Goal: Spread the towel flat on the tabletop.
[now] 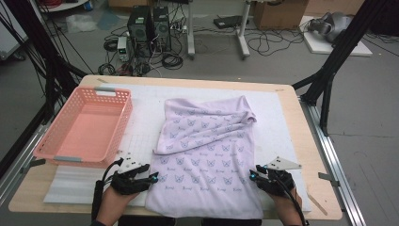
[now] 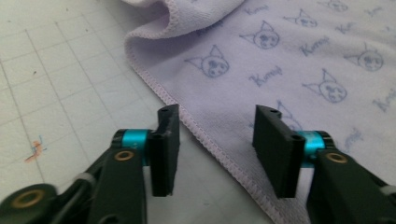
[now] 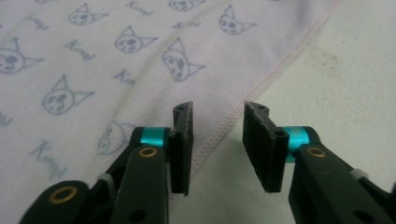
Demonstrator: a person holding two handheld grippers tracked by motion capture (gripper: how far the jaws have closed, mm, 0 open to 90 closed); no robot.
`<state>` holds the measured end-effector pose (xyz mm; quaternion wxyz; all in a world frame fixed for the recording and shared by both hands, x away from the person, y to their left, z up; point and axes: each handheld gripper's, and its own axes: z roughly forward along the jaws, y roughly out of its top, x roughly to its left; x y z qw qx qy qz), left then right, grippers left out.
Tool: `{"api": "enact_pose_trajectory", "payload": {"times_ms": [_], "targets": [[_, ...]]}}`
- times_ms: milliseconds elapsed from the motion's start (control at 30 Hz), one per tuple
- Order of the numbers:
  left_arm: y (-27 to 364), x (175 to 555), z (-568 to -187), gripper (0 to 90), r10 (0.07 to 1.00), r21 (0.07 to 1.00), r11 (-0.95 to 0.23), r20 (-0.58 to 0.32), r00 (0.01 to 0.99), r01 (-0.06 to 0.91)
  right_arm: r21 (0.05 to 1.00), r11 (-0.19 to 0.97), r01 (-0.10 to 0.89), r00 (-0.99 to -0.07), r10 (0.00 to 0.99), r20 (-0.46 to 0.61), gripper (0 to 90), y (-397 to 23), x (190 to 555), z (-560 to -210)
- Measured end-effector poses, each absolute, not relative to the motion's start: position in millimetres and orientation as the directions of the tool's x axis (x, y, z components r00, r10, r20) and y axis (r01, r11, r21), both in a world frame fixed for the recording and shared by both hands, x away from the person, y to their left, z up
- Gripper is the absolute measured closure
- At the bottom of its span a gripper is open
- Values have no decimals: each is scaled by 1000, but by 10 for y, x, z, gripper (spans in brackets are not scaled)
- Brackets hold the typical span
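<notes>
Lilac terry cloth, a towel [image 1: 207, 150] printed with small cat faces, lies on the white mat [image 1: 277, 117] in the middle of the table [image 1: 308, 155], its far end bunched into a fold and its near end hanging toward you. Your left gripper [image 1: 151, 178] sits at the near left edge and your right gripper [image 1: 254, 175] at the near right edge.

In the left gripper view, the stitched hem [image 2: 205, 137] runs between the two black jaws, which stand apart and do not press it. In the right gripper view, the hem [image 3: 224, 126] also passes through a narrower gap, untouched. Both grippers are spread, pinching nothing.

The risk, as I judge it: each hem lies flat on the mat, so the jaws may close above it or catch only the stitching, and the cloth could slip free on lifting. Uneven grips would drag the towel crooked.

The high view adds a pink basket [image 1: 84, 127] to your left, which neither gripper view takes in; those views give the hem's exact position.
</notes>
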<state>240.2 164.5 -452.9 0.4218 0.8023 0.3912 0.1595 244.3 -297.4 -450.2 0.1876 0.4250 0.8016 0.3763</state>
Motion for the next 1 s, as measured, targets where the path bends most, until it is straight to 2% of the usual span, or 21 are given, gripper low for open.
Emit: {"api": "enact_pose_trajectory", "payload": {"times_ms": [67, 133, 267, 333, 733, 1000], "targets": [[1644, 2388, -4530, 735, 740, 803, -349, -80, 668, 483, 761, 362, 539, -580, 814, 23, 761, -2965, 2439, -4500], [1618, 2367, -4532, 853, 727, 804, -356, -83, 682, 477, 760, 351, 548, -574, 818, 36, 776, -2962, 2435, -4502], [1626, 2363, -4530, 866, 731, 802, -345, -96, 676, 488, 757, 335, 562, -572, 818, 63, 845, -2958, 2436, -4502], [1643, 2357, -4522, 869, 732, 798, -332, -118, 671, 503, 749, 357, 558, -575, 817, 39, 860, -2937, 2430, -4485], [1839, 2205, -4465, 871, 719, 791, -300, -180, 671, 534, 730, 370, 575, -578, 815, 43, 866, -3040, 2253, -4437], [1959, 2009, -4408, 871, 688, 794, -288, -217, 692, 535, 746, 378, 548, -606, 794, 43, 868, -3112, 2041, -4323]]}}
